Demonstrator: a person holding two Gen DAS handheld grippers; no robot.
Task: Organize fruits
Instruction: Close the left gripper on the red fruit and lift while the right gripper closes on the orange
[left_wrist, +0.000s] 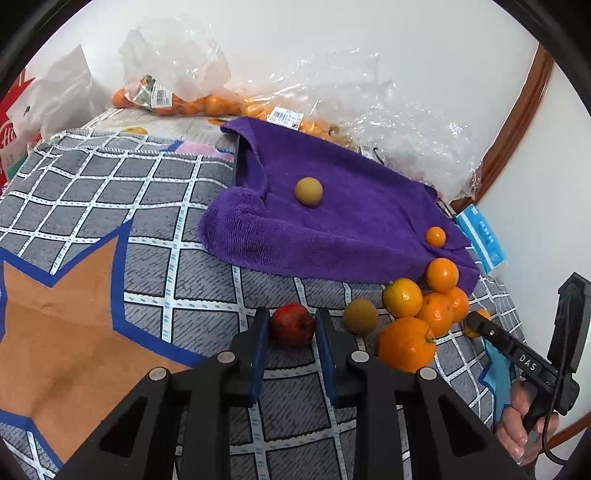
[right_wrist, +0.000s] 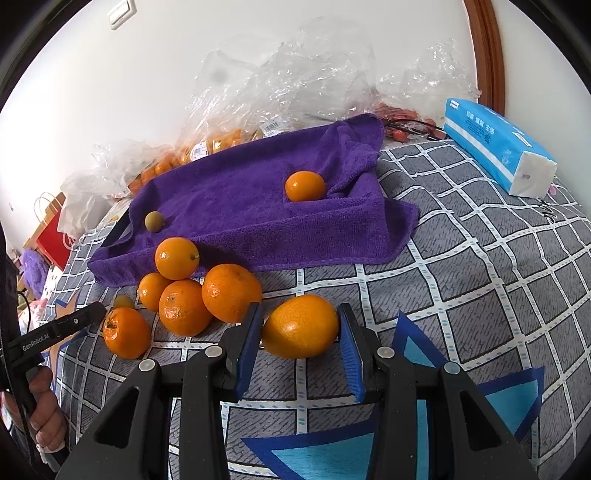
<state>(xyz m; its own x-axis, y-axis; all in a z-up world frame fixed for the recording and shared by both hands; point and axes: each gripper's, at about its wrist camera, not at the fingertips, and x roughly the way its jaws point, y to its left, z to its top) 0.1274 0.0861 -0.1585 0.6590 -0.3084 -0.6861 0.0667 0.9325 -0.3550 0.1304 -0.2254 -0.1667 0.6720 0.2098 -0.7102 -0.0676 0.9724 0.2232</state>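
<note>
Broadly, from the biggest thing down:

Blanket (right_wrist: 480, 280): grey checked cover under everything; it is soft, so I judge loose fruit settles where it dips.

Purple towel (right_wrist: 240, 206): spread at 12 o'clock in both views, probably the sorting spot; it carries one small orange (right_wrist: 305, 186) and a greenish-brown fruit (right_wrist: 154, 220).

Orange pile (right_wrist: 181, 291): clustered at the towel's near edge, at 10 o'clock from the right tongs; glossy, unsorted.

Right gripper (right_wrist: 300, 328): spread around a large orange (right_wrist: 300, 326) lying on the blanket; the left pad touches the peel, the right shows a sliver of gap, so not yet clamped.

Left gripper (left_wrist: 291, 326): parted around a dull red fruit (left_wrist: 292, 324), whether touching I cannot tell; a brownish round fruit (left_wrist: 360, 316) lies at its 3 o'clock.
</note>
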